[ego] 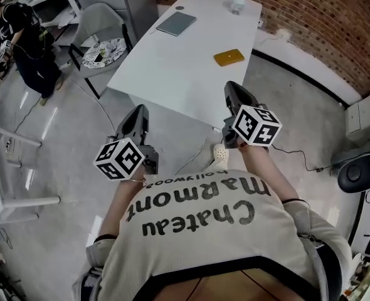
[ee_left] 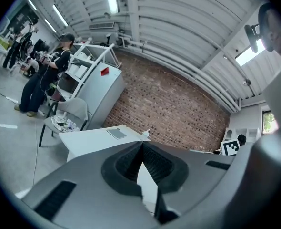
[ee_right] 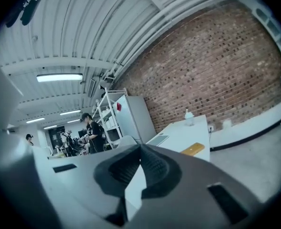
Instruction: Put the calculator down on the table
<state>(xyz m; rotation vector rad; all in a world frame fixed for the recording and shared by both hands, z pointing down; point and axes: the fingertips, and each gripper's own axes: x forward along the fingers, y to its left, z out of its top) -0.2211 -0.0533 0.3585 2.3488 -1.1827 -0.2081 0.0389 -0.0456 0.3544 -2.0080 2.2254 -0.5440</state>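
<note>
A flat yellow thing (ego: 229, 57), which looks like the calculator, lies on the white table (ego: 172, 74) near its right edge. It also shows in the right gripper view as the yellow thing (ee_right: 194, 149). My right gripper (ego: 232, 86) is held off the table's near corner, apart from the yellow thing, its jaws shut and empty (ee_right: 140, 147). My left gripper (ego: 139, 110) hangs over the floor short of the table. Its jaws meet at the tips with nothing between them (ee_left: 141, 144).
A grey flat slab (ego: 176, 23) and a small clear bottle (ego: 237, 2) sit on the table's far part. A chair with a patterned cushion (ego: 103, 50) stands at the left, a person (ego: 28, 42) beyond it. A brick wall (ego: 310, 17) runs behind, and cables cross the floor.
</note>
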